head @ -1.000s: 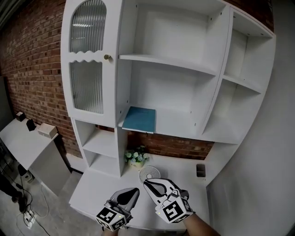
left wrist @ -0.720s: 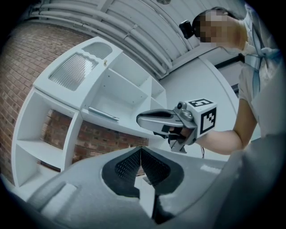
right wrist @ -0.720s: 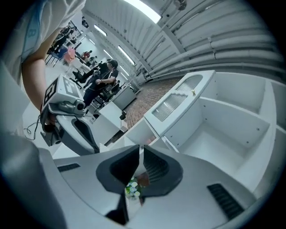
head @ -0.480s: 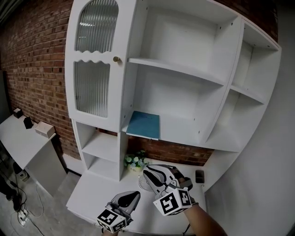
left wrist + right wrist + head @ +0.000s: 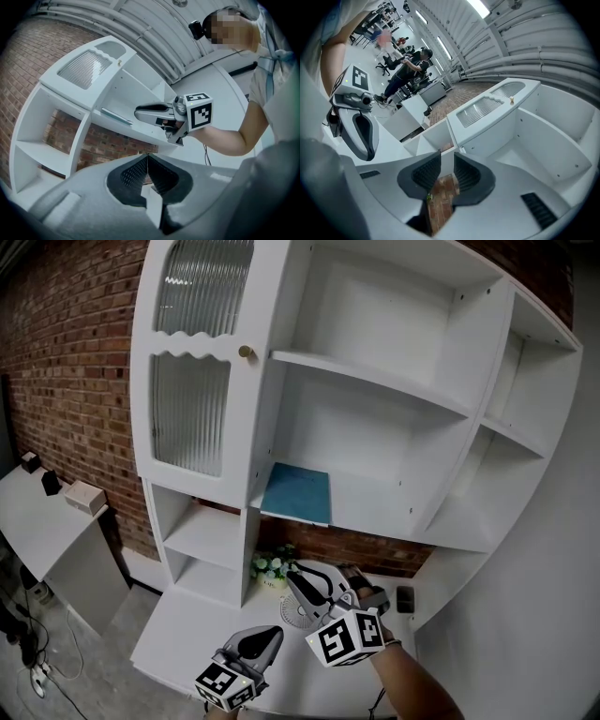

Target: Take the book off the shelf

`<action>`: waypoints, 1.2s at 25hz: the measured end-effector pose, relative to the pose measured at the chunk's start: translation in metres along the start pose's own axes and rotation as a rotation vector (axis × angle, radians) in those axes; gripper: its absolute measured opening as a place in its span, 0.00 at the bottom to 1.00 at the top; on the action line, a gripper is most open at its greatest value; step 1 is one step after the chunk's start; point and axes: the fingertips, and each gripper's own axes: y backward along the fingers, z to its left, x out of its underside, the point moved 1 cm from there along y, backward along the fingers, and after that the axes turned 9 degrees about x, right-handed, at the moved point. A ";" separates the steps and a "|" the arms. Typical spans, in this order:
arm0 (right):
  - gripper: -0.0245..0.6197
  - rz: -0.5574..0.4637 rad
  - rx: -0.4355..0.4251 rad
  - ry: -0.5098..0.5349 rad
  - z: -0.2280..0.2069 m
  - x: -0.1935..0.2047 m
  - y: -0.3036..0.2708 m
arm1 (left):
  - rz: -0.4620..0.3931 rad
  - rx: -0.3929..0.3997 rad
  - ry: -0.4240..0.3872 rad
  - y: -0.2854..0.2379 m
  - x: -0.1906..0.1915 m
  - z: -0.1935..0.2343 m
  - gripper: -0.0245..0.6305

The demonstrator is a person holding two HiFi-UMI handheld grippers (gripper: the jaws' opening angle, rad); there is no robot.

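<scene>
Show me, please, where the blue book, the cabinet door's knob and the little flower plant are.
blue book (image 5: 297, 493): head view, middle of its cover.
knob (image 5: 247, 352): head view, its round brass head.
flower plant (image 5: 271, 566): head view, its blossoms.

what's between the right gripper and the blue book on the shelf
Head view: only open air and the shelf's front edge lie between the book and the right gripper, whose empty jaws have just been opening.
</scene>
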 end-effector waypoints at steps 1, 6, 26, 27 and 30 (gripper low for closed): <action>0.19 0.001 0.002 0.000 -0.001 0.000 -0.002 | -0.001 0.002 0.000 -0.001 0.000 0.002 0.05; 0.20 0.003 0.018 -0.008 -0.009 0.003 -0.011 | 0.002 0.016 -0.028 -0.015 -0.009 0.013 0.05; 0.23 0.070 0.107 0.007 -0.041 0.019 -0.045 | -0.006 0.047 -0.155 -0.061 -0.062 0.072 0.05; 0.23 0.076 0.107 0.012 -0.041 0.020 -0.048 | -0.007 0.046 -0.153 -0.061 -0.064 0.074 0.05; 0.23 0.093 0.111 0.022 -0.042 0.023 -0.056 | -0.013 0.046 -0.150 -0.064 -0.068 0.079 0.05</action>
